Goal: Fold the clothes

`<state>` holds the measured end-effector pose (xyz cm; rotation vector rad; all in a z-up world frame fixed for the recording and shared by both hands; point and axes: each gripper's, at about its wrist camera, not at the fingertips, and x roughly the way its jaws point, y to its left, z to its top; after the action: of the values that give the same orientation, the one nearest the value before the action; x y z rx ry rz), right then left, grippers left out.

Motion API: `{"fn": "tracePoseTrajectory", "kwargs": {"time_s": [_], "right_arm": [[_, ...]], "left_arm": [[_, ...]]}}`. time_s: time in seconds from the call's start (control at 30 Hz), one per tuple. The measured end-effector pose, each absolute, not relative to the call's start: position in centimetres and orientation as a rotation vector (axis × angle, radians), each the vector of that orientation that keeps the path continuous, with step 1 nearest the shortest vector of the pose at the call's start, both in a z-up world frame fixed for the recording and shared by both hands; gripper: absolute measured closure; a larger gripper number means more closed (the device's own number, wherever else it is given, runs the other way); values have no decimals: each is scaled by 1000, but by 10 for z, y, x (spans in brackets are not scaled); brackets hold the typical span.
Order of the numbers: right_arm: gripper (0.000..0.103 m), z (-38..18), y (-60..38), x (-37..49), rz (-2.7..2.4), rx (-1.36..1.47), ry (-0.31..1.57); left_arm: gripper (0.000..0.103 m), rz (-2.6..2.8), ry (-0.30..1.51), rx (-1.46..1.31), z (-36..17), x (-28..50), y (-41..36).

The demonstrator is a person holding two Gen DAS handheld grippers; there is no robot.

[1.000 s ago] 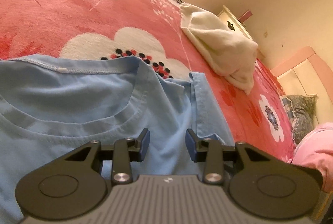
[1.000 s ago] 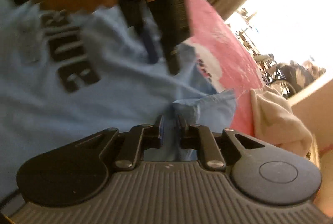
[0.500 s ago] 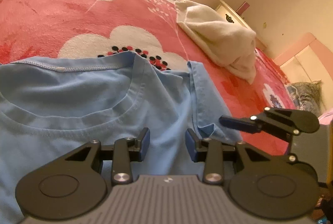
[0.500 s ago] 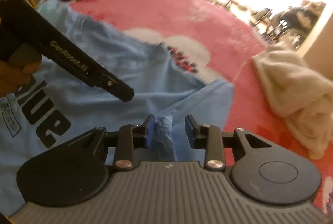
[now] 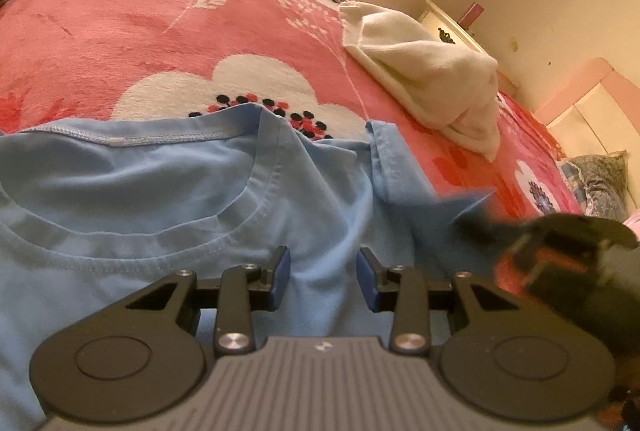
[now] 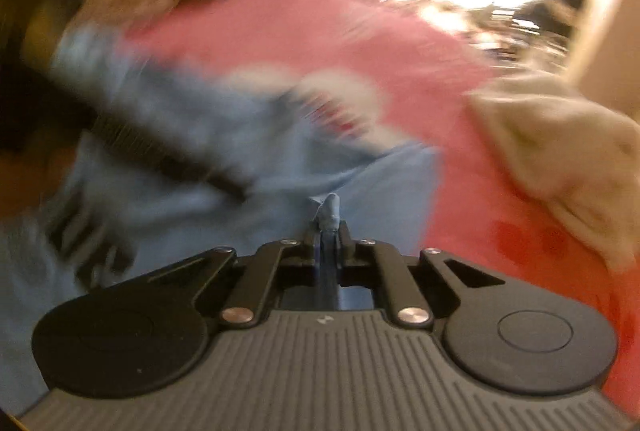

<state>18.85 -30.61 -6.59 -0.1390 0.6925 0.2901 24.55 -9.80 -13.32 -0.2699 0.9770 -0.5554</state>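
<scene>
Two tools work the blue shirt spread on the bed: our right tool is clamped on its sleeve, the left tool hovers apart over the collar, and next we should carry the sleeve inward.

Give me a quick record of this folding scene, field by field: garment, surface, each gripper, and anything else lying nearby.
garment: light blue T-shirt, spread neckline up on the blanket
surface: pink floral blanket
left gripper: open above the shirt near the collar, nothing between its pads
right gripper: shut on a pinch of the shirt's sleeve
nearby: cream cloth heaped on the blanket beyond the sleeve, not touching the shirt
image quality: right wrist view is motion-blurred
</scene>
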Motion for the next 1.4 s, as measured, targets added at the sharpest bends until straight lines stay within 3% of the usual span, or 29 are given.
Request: {"fn": "tracePoseTrajectory", "kwargs": {"time_s": [0.1, 0.27, 0.4, 0.53, 0.7, 0.9, 1.1, 1.37, 1.4], "right_arm": [[98, -63, -364, 184, 100, 131, 652], [99, -107, -436, 174, -128, 499, 741], [99, -114, -446, 162, -182, 601, 721], [99, -101, -435, 150, -224, 548, 669], [96, -110, -440, 146, -286, 513, 735], [80, -83, -453, 128, -359, 519, 624], [69, -85, -443, 223, -65, 474, 771], [70, -112, -430, 299, 8, 419, 898], [74, -113, -428, 301, 12, 402, 907]], "left_arm": [[65, -553, 975, -264, -134, 244, -98], [65, -550, 965, -228, -133, 241, -101], [65, -546, 960, -213, -133, 241, -103], [65, -547, 956, -198, -133, 240, -104], [65, -543, 957, -200, -133, 240, -105], [65, -545, 956, -189, -134, 241, -105], [65, -536, 960, -180, -134, 241, -108], [65, -547, 964, -168, -133, 243, -108], [65, -549, 965, -169, -133, 243, -108]]}}
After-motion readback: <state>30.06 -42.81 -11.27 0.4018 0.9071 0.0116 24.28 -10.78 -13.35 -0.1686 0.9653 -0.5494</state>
